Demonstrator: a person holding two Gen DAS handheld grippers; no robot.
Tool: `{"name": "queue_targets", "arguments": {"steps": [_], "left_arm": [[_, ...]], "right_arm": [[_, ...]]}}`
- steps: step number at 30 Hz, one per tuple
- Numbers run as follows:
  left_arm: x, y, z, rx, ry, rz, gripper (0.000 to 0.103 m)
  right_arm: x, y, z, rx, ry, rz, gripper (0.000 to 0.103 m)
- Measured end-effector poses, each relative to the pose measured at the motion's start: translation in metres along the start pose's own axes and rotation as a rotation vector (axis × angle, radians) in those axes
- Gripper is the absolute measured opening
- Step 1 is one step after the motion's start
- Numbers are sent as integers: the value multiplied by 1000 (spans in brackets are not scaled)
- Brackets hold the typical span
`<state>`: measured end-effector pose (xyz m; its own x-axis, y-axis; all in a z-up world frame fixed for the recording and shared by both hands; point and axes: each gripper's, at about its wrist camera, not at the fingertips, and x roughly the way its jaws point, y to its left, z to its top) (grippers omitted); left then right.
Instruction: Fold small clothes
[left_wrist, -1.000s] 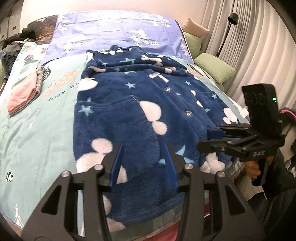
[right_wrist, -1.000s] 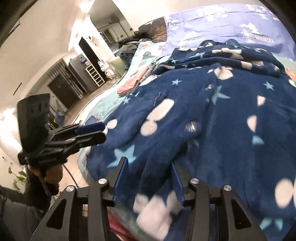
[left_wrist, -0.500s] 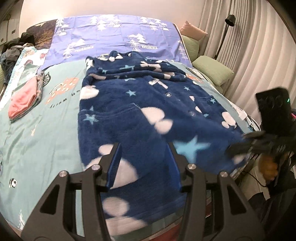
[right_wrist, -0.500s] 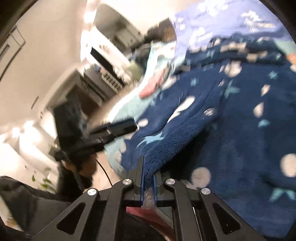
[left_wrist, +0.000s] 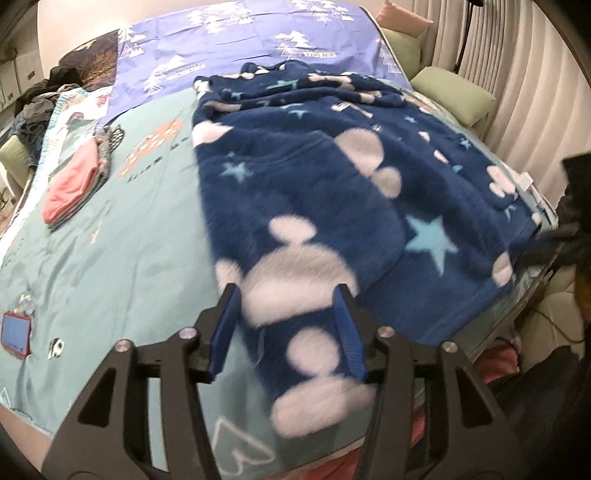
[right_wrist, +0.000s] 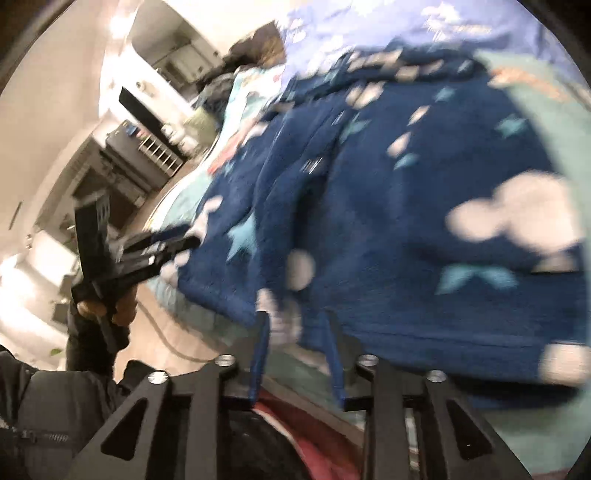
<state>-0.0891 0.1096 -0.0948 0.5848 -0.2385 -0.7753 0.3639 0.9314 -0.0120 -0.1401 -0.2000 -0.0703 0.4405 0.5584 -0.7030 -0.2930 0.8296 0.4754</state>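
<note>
Left hand-held gripper (left_wrist: 286, 325) opening astride fleece garment (left_wrist: 332, 192) hem | right hand-held gripper (right_wrist: 295, 347) opening, releasing hem | spreading flat; next you fold.

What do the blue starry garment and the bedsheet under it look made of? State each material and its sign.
Blue starry garment: thick fleece or plush, judging by its fuzzy, matte pile and soft thick edges. Bedsheet: thin, smooth woven fabric, likely cotton or polyester, with a flat printed surface, fine creases and a slight sheen.
</note>
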Motion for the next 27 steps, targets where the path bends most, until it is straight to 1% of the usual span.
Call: {"name": "queue_targets", "arguments": {"steps": [1, 2, 3, 4, 6, 8, 10, 12, 14, 16, 18, 21, 23, 27], "left_arm": [[1, 3, -2, -10, 9, 7, 64], [1, 6, -5, -23, 17, 10, 64], [1, 9, -7, -38, 21, 6, 64], [2, 14, -11, -64, 24, -9, 64], [4, 19, -15, -108, 31, -38, 64], [7, 21, -19, -150, 42, -62, 64], [9, 22, -22, -173, 43, -81, 64], [9, 19, -22, -172, 37, -90, 64], [8, 18, -23, -185, 34, -107, 64], [9, 18, -25, -200, 30, -119, 64], [9, 17, -26, -201, 24, -116, 64], [10, 17, -26, -211, 22, -123, 66], [10, 18, -26, -213, 20, -137, 70], [11, 20, -26, -231, 13, -157, 71]], "right_arm": [[-14, -6, 0, 11, -39, -41, 52], [-21, -11, 3, 21, -60, -65, 57], [-36, -23, 2, 51, -96, -113, 58], [-41, -32, 3, 73, -110, -135, 60], [-58, -60, -1, 171, -142, -207, 60], [-65, -82, -5, 255, -157, -238, 60], [-68, -96, -11, 310, -166, -230, 60], [-63, -105, -18, 355, -164, -204, 60], [-56, -105, -23, 358, -158, -204, 60], [-51, -105, -22, 334, -158, -212, 60], [-47, -99, -19, 297, -163, -209, 60], [-41, -94, -15, 257, -152, -197, 59], [-36, -90, -14, 225, -144, -224, 59], [-32, -91, -16, 188, -156, -223, 59]]}}
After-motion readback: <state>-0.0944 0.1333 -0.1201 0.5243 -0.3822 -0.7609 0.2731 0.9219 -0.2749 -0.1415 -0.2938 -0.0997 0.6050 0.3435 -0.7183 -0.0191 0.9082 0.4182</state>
